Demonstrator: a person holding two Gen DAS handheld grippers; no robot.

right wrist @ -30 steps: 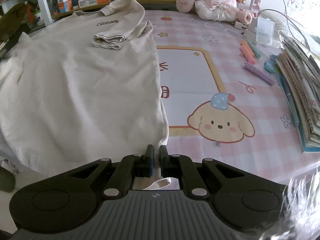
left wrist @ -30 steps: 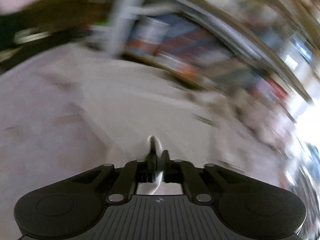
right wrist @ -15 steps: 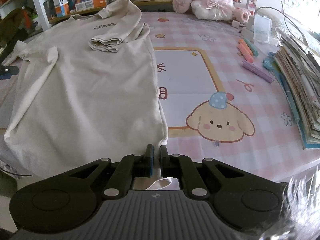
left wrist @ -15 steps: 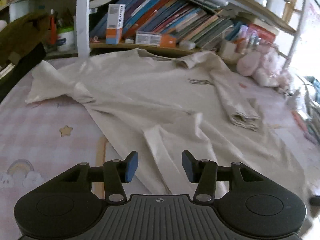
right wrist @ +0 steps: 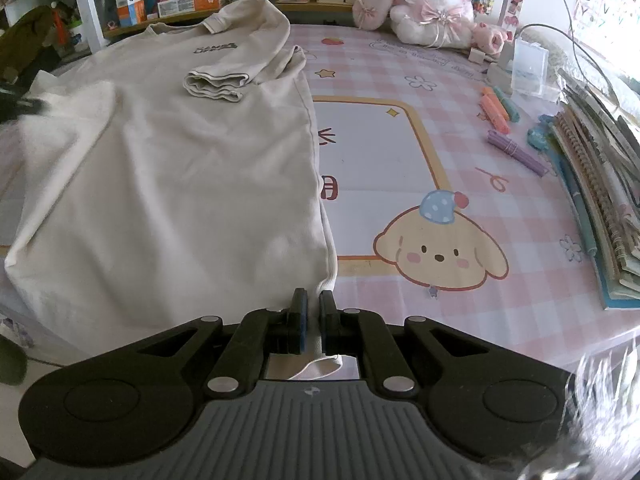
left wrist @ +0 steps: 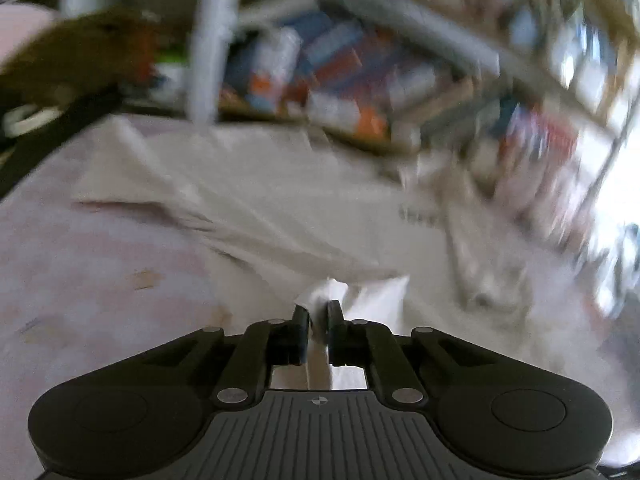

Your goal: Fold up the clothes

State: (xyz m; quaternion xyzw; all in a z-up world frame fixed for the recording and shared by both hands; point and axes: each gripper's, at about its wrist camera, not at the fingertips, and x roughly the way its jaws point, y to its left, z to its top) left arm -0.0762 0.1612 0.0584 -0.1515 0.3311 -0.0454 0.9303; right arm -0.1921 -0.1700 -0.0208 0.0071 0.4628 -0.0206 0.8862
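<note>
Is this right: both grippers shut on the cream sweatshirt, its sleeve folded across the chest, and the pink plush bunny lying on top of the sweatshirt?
Not quite. The pink plush bunny is not on the cream sweatshirt; the right wrist view shows it on the pink checked mat at the far edge, apart from the shirt. The rest holds: left gripper and right gripper are shut on the fabric, sleeve folded across the chest.

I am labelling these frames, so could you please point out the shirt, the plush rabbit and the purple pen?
shirt point(right wrist: 180, 184), right wrist view, middle of its body.
plush rabbit point(right wrist: 434, 12), right wrist view, its chest.
purple pen point(right wrist: 516, 152), right wrist view, mid-barrel.
</note>
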